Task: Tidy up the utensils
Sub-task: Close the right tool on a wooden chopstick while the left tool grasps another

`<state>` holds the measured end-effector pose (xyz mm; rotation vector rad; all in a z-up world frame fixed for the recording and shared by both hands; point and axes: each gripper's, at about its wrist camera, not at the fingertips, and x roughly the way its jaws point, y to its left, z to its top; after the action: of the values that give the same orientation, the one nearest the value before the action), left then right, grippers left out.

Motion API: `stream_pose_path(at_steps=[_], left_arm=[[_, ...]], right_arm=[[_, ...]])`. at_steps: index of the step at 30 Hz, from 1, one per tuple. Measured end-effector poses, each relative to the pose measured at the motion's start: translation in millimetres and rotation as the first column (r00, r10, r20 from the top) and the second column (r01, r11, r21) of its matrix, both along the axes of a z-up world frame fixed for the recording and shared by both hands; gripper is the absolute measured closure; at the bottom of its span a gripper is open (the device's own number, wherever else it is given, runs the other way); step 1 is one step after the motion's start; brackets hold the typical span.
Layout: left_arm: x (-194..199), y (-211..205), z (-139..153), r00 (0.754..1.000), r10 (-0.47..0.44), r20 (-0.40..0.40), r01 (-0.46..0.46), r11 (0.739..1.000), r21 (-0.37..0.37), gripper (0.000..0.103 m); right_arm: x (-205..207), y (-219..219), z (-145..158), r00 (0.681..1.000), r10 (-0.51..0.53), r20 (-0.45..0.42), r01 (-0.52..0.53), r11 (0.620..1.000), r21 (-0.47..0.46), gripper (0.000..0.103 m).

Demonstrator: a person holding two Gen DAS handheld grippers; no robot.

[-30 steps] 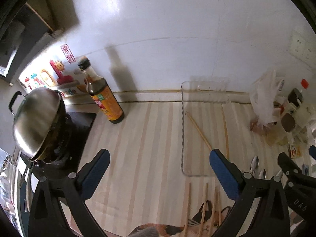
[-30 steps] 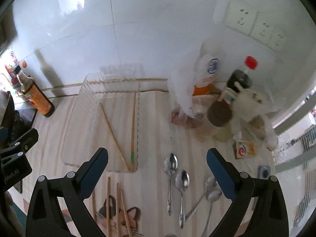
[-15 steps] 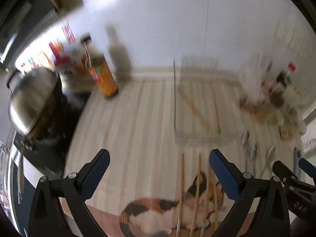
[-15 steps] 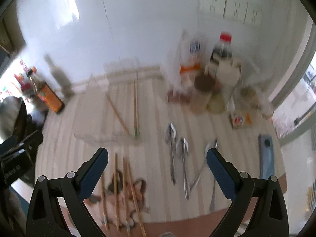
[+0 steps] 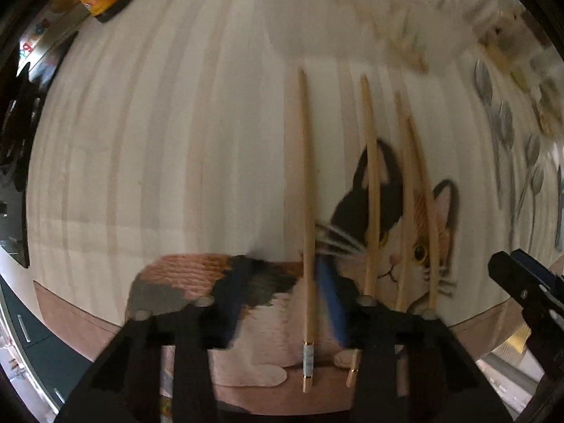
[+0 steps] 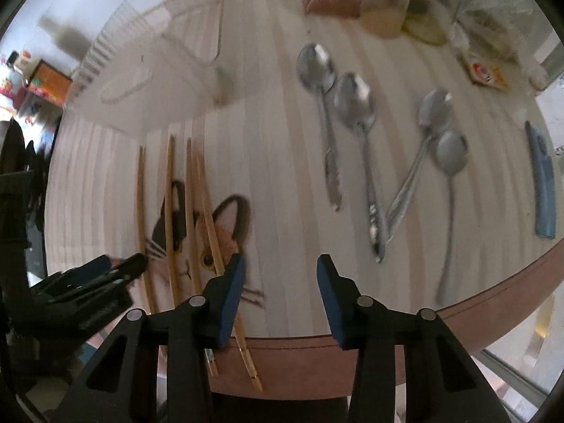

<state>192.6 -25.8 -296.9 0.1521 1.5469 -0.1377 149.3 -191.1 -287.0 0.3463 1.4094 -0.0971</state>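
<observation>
Now closing on leftmost tan wooden chopstick [image 5: 306, 211] lying on cat-print striped counter [image 5: 141, 141]; left tongs [image 5: 282, 303] half-open, empty, straddling it. Right tongs [image 6: 278, 285] parted, empty. Next: pinch, carry to clear plastic tray [image 6: 148, 70].

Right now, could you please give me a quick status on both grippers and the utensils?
Left gripper closing around leftmost chopstick, grip unconfirmed. Right gripper open, empty. Four spoons loose on mat. Nothing in the way.
</observation>
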Motion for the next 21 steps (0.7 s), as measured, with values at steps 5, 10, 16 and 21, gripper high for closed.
stream_pose_path(at_steps=[5,10,16,21], left_arm=[[-7.1,7.5,0.6,1.0,-0.006,-0.01,0.006,1.0,0.005,0.099],[-19.7,17.1,1.2,1.0,0.006,-0.006,-0.006,1.0,0.011,0.098],[-28.8,19.5,-1.6,1.0,0.018,-0.003,-0.018,1.0,-0.002,0.098],[-21.2,29.4,5.6,1.0,0.022,-0.005,-0.022,1.0,0.003,0.098]], right_arm=[[1.1,30.9,-25.0,0.996,0.069,-0.054,-0.069,0.998,0.006,0.058],[1.4,65.0,-34.3,0.989,0.138,-0.059,-0.142,0.987,-0.08,0.088],[-11.7,51.4,-25.3,0.993,0.066,-0.1,-0.079,0.988,-0.134,0.096],[-21.5,36.6,-18.0,0.99,0.058,-0.131,-0.073,0.99,-0.117,0.096]])
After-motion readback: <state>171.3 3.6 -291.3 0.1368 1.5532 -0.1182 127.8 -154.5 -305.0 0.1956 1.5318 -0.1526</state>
